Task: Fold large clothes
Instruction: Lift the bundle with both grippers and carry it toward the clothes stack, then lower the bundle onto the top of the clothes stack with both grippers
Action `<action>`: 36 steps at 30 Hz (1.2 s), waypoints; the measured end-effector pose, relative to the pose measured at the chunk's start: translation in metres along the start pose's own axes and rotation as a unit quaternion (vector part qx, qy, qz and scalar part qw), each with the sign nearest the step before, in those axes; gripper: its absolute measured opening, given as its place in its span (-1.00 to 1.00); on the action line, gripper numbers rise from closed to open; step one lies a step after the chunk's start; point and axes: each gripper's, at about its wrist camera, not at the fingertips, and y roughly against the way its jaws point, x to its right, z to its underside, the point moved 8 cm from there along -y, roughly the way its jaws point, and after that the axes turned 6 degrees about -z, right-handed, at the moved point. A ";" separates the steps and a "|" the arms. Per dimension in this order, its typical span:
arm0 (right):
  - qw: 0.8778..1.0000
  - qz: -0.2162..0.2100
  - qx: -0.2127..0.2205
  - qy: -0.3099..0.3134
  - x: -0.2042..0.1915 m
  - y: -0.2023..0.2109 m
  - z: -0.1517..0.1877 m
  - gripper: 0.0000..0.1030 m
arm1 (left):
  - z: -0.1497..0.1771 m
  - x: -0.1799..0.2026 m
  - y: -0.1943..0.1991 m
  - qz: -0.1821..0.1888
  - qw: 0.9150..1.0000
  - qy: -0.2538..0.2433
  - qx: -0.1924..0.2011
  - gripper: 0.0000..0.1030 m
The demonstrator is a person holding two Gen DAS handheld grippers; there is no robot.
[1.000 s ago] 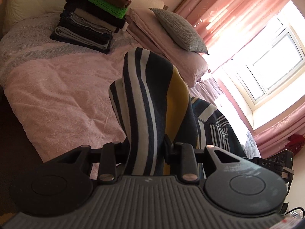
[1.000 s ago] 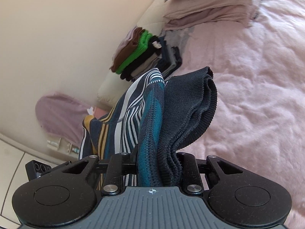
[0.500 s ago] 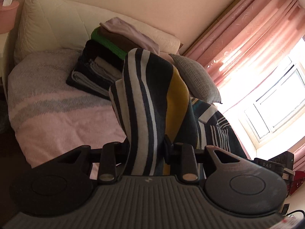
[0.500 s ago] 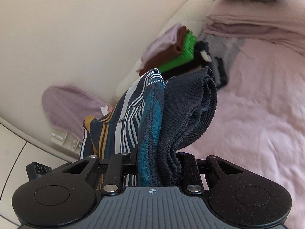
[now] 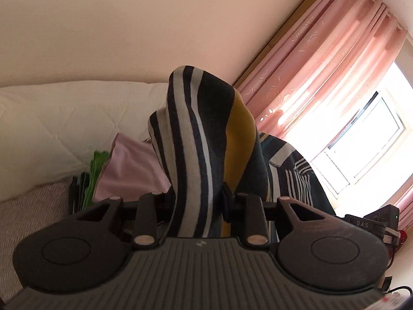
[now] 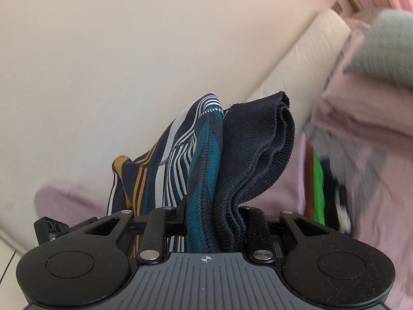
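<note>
Left tongs [image 5: 197, 201] clamp striped sweater [image 5: 206, 134]; only this view shows pink curtains [image 5: 322, 51]. Right tongs [image 6: 214, 217] clamp sweater's dark ribbed hem [image 6: 258, 149]; clothes stack [image 6: 318, 180] blurred

Stack of folded clothes [image 5: 103, 175] at nine o'clock mostly hides behind the striped garment [image 5: 201, 155]; right view's pillows [image 6: 374, 64] smear at two o'clock.

Striped navy, white, mustard and teal garment [image 5: 206, 142], bunched upright, dark ribbed hem [image 6: 255, 155] at one end

A home bedroom: pink bedspread [image 5: 31, 206], white padded headboard [image 5: 64, 118], pink curtains [image 5: 322, 59] beside a sunlit window [image 5: 366, 142].
</note>
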 end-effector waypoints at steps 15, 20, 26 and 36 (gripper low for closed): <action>0.995 0.049 -0.042 -0.070 0.102 -0.138 -0.074 -0.58 | -0.062 -0.083 -0.158 0.003 0.996 0.053 -0.072 -0.51; 0.993 0.071 -0.061 -0.077 0.131 -0.152 -0.045 -0.54 | -0.046 -0.115 -0.196 -0.005 0.993 0.072 -0.094 -0.50; 0.993 0.113 -0.033 -0.024 0.158 -0.163 -0.026 -0.17 | -0.025 -0.150 -0.217 0.001 0.993 0.095 -0.074 -0.38; 0.935 0.299 0.066 0.177 0.101 -0.106 -0.020 0.24 | -0.034 -0.148 -0.157 -0.087 0.996 0.030 0.009 -0.20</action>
